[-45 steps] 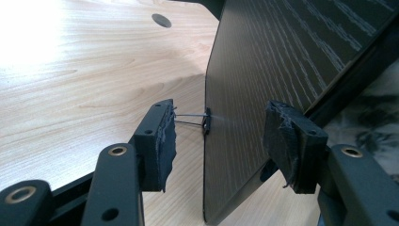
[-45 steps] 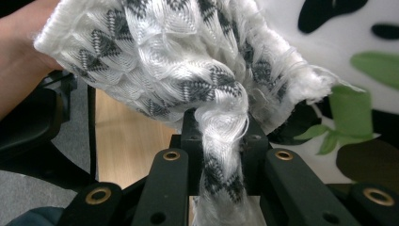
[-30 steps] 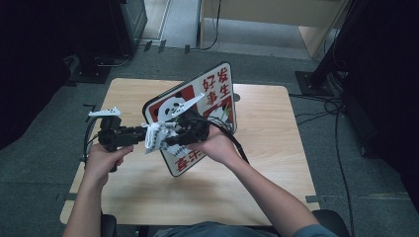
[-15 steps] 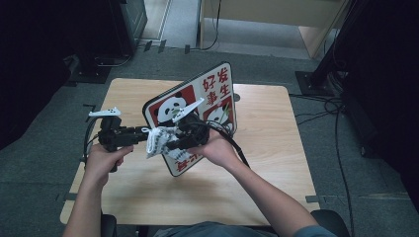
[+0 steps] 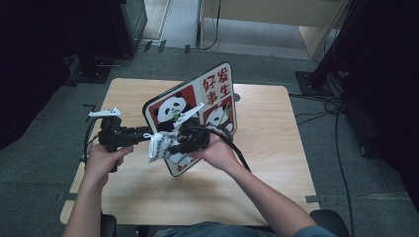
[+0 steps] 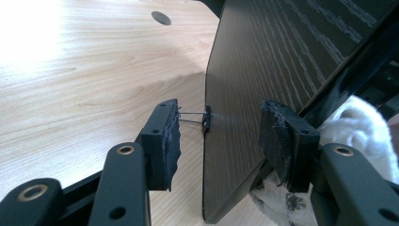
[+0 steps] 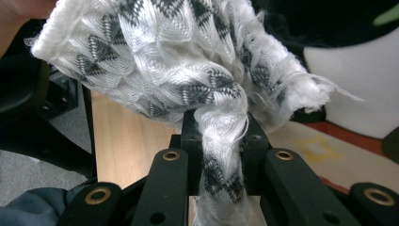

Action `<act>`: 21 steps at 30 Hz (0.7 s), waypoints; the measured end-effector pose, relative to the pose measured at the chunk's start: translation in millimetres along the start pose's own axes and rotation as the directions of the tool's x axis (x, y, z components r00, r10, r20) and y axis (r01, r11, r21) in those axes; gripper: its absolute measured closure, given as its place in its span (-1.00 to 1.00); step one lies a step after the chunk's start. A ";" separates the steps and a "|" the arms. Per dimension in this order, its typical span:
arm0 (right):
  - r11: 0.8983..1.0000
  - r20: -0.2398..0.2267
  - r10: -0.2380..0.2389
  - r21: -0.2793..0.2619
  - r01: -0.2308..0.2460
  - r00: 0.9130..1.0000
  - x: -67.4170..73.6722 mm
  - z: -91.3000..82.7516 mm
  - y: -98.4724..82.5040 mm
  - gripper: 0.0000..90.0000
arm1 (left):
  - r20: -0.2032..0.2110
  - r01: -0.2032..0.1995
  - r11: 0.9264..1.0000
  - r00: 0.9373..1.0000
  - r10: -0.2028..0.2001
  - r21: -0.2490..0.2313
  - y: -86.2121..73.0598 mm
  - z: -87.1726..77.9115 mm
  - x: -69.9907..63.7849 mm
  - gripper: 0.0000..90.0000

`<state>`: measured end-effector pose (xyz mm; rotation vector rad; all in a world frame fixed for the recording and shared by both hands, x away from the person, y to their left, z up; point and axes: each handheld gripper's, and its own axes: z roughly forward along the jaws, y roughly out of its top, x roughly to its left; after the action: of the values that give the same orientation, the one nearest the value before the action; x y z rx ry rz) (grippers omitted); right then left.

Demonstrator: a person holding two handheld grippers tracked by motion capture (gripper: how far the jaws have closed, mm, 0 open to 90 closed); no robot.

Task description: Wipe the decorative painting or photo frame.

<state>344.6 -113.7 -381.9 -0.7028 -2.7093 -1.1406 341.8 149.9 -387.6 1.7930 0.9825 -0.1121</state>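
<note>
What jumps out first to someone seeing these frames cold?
The panda sign board, red and white with Chinese characters, stands tilted over the middle of the wooden table. In front of its lower part, the right gripper is clamped on a bunched white-and-grey patterned cloth. The left gripper straddles the board's edge from its dark back side, jaws apart and not pressing it, having just been closing.

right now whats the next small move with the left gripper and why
Probably close the left gripper onto the edge of the panda board. Its jaws have just been closing and straddle that dark edge, but the pads stand clear of it. The right gripper is clamped on the white patterned cloth against the printed face, so a steadied board should wipe better.
</note>
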 end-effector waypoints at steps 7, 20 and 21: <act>1.000 -0.002 0.005 0.005 -0.005 1.000 -1.4 4.4 -6.3 0.74 | 0.003 0.005 1.000 1.000 -0.005 0.001 -0.1 -0.1 -0.1 0.12; 1.000 -0.005 0.008 0.008 -0.008 1.000 -2.8 14.2 -19.6 0.74 | 0.001 0.007 1.000 1.000 -0.007 0.002 -0.1 0.0 -0.3 0.12; 1.000 -0.006 0.010 0.012 -0.010 1.000 -3.0 14.8 -20.6 0.74 | 0.000 0.007 1.000 1.000 -0.007 0.002 -0.1 0.0 -0.3 0.12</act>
<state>338.8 -116.9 -406.5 -0.7087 -2.7021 -1.1212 341.5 149.8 -387.5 1.7911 0.9891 -0.1180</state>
